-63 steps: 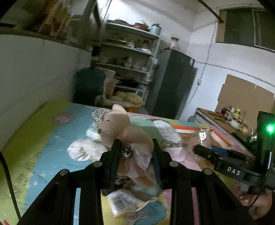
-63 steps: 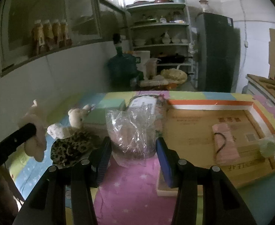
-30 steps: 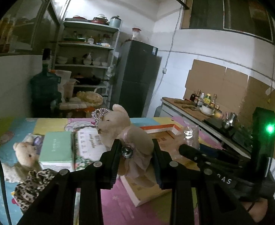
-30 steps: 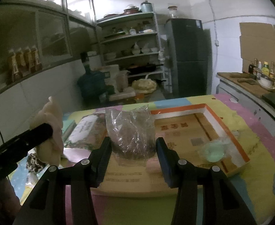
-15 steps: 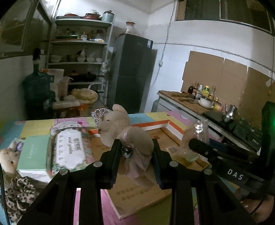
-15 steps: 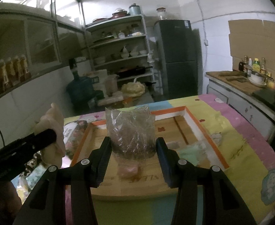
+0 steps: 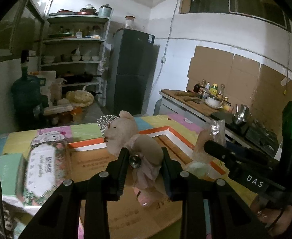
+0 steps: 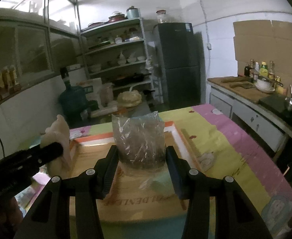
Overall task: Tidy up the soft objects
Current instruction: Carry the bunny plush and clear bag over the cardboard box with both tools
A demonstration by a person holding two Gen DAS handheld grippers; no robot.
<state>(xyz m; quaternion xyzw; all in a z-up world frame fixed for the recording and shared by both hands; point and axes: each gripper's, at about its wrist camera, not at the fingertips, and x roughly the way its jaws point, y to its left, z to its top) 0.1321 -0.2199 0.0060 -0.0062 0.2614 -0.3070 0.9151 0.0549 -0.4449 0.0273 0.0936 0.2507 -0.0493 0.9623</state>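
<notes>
1. Plush bear point(image 7: 134, 139), pale pink with a silver tiara and a round bell at its neck, clamped at the body by the left tongs point(image 7: 145, 159); it hangs above the open wooden box point(image 7: 98, 165).
2. Clear plastic bag point(image 8: 139, 141), crumpled, pinched at its lower sides by the right tongs point(image 8: 142, 163), jaws partly closed on it; it too hangs above the box (orange and white rim, floor printed with lettering).
3. Legible writing: "DAS" in white on the right tongs' body, seen from the left wrist; on the box floor, upside-down capitals of which only "LDENLE" can be made out. The label of the floral pack point(image 7: 44, 165) left of the box is too blurred to read.
4. Table point(image 8: 221, 139), covered by a patchwork cloth of yellow, pink and green.
5. Change over the last two seconds: both views earlier faced the left part of the table, with a second bear and a leopard-print cloth; now the box lies centred under both loads, and the counter point(image 8: 245, 91) with bottles stands at right. Both grips are unchanged.
</notes>
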